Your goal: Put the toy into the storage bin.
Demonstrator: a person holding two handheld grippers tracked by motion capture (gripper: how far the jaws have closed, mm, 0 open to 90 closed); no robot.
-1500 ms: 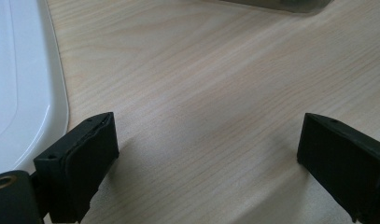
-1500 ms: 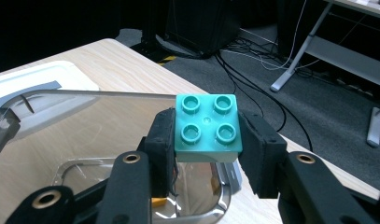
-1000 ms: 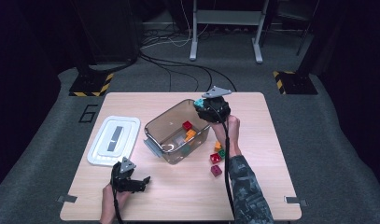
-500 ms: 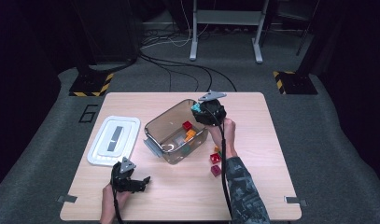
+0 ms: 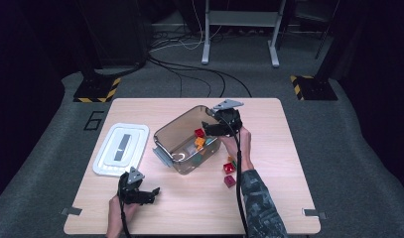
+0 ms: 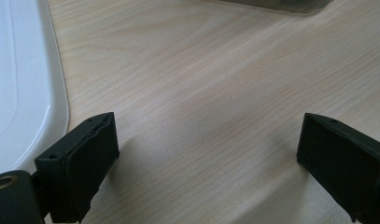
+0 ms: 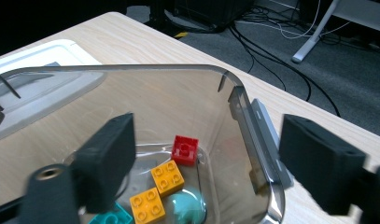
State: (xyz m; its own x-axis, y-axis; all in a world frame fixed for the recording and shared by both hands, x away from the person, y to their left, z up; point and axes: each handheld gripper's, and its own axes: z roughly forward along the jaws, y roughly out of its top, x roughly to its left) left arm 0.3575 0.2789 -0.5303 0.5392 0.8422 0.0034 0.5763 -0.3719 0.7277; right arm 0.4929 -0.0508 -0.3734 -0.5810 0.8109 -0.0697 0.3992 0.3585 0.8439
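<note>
Right now the right gripper point(image 5: 215, 125) hangs over the clear box point(image 5: 175, 133), which sits in the middle of the table point(image 5: 289, 163). Its jaws have just been opening and stand wide apart with nothing between them. Down in the box lie a red block point(image 7: 185, 150), two orange blocks point(image 7: 167, 178) and a teal block point(image 7: 114, 217). More red blocks point(image 5: 230, 174) sit on the table at about four o'clock from the box, just beside the person's right hand point(image 5: 239, 144). The left gripper point(image 5: 146, 195) rests low at seven o'clock from the box, jaws spread wide, holding nothing. A white lid point(image 5: 121, 148) lies at nine o'clock from the box.
</note>
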